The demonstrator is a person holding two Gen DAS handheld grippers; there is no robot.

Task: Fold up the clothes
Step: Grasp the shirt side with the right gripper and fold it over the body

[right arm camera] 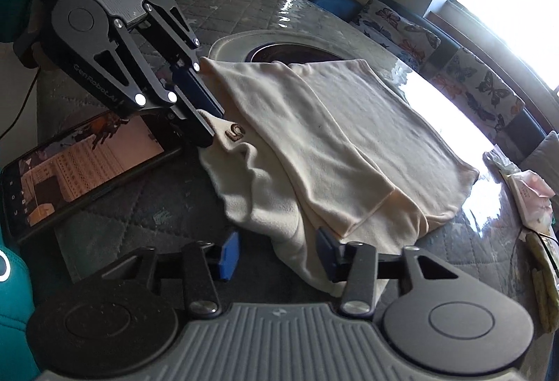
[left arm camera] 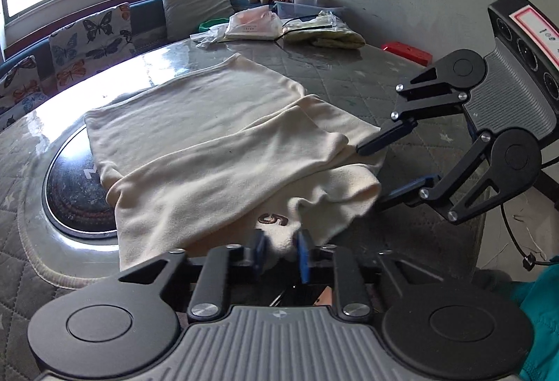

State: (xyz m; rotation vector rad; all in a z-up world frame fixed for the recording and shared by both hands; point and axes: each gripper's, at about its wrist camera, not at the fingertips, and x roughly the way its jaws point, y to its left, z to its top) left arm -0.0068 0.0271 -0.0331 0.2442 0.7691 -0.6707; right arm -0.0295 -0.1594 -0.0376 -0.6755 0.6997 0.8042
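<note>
Left wrist: left tongs pinch soft cream garment (rumpled); right tongs gape.

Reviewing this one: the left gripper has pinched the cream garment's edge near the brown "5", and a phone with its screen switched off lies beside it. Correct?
Nearly. The left gripper does pinch the cream garment near the "5", but the phone has its screen lit, showing a picture; the right wrist view shows it.

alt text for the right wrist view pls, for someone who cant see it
A cream garment lies partly folded on a quilted table. The left claw pinches its near corner beside a brown "5", while the right claw stands open at the garment's near edge. A lit phone lies to the left.
</note>
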